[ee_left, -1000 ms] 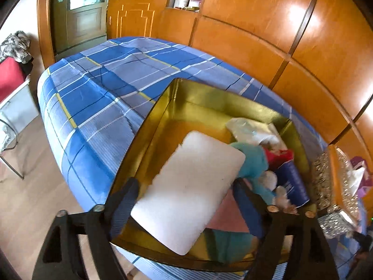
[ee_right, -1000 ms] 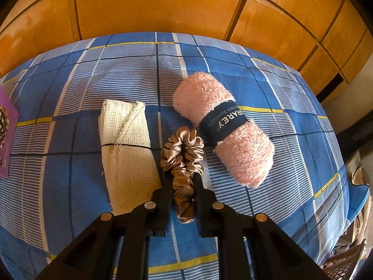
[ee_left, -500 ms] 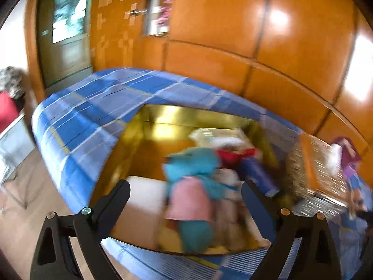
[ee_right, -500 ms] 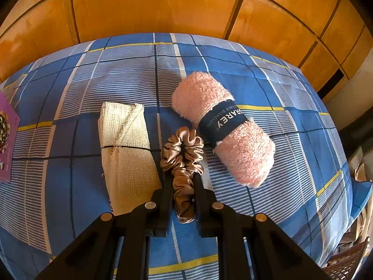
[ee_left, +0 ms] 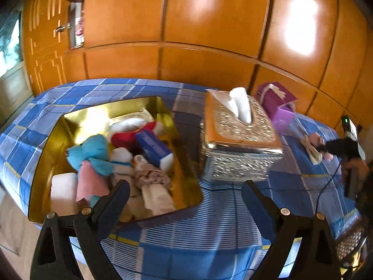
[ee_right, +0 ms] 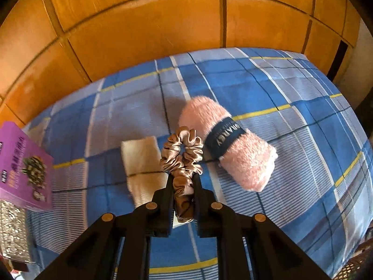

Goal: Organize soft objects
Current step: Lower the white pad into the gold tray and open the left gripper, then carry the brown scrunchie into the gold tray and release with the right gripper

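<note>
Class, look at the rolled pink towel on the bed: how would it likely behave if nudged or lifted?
The rolled pink towel is a cylinder, so it would probably roll sideways if nudged. Its dark band likely keeps it bundled when lifted. The fluffy pile suggests it is light and squashy.

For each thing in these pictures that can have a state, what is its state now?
Left gripper: open, empty.
Right gripper: shut on the scrunchie.
Scrunchie: held, pinched at one end.
Pink towel: rolled, banded, lying on the bed.
Cream cloth: folded, lying flat.
Gold box: open, holding soft things.
Tissue box: tissue sticking out.

Black fingers [ee_right: 202,193], seemingly brass-coloured rivets
</note>
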A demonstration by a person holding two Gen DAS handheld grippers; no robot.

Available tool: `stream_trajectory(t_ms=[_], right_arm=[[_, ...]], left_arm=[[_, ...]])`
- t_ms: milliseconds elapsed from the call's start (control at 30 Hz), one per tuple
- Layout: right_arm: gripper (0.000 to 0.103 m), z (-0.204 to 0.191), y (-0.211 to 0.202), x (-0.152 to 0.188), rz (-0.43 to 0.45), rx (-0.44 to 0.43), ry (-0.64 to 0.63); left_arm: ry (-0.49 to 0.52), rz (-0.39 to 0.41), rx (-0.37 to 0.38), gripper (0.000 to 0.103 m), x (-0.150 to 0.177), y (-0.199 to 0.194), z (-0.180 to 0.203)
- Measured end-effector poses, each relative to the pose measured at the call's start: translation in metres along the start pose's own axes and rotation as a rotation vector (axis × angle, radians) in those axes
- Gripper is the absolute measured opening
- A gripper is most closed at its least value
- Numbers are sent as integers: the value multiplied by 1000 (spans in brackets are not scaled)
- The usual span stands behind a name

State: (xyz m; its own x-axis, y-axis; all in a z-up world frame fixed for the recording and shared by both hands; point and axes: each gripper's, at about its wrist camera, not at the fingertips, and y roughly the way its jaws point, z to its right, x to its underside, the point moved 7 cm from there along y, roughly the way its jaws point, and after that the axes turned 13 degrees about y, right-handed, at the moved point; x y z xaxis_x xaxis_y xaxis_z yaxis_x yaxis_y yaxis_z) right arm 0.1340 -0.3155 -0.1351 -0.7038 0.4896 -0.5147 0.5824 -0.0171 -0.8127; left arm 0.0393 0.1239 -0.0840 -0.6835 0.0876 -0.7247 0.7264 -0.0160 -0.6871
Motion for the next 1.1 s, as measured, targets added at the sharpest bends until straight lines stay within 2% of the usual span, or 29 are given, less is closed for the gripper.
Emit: stream_trajectory(t_ms=[133,300,500,667,733,867,1100], right_arm=[[12,-12,-10,-7,26,-71,13],[12,-43,-22,-27,18,-92,6],[12,-138,-53,-51,69,-154,-140],[12,-232,-92,-43,119,-273,-285],[12,-266,-110,-29,128,-342,-354],[12,-320,-141,21,113,-476,-515],[12,-357,-155,129,-9,-598,-714]], left_arm=[[26,0,30,97,-1,-1,13],[26,7,50,97,-4,-1,14],[-10,7,28,97,-3,-2,0],[-26,2,-12,97,0,-6,-15],[-29,-3,-28,97,1,-6,-19],[-37,-5,-54,97,3,-8,-27],[-43,6,-101,97,6,-13,-38]])
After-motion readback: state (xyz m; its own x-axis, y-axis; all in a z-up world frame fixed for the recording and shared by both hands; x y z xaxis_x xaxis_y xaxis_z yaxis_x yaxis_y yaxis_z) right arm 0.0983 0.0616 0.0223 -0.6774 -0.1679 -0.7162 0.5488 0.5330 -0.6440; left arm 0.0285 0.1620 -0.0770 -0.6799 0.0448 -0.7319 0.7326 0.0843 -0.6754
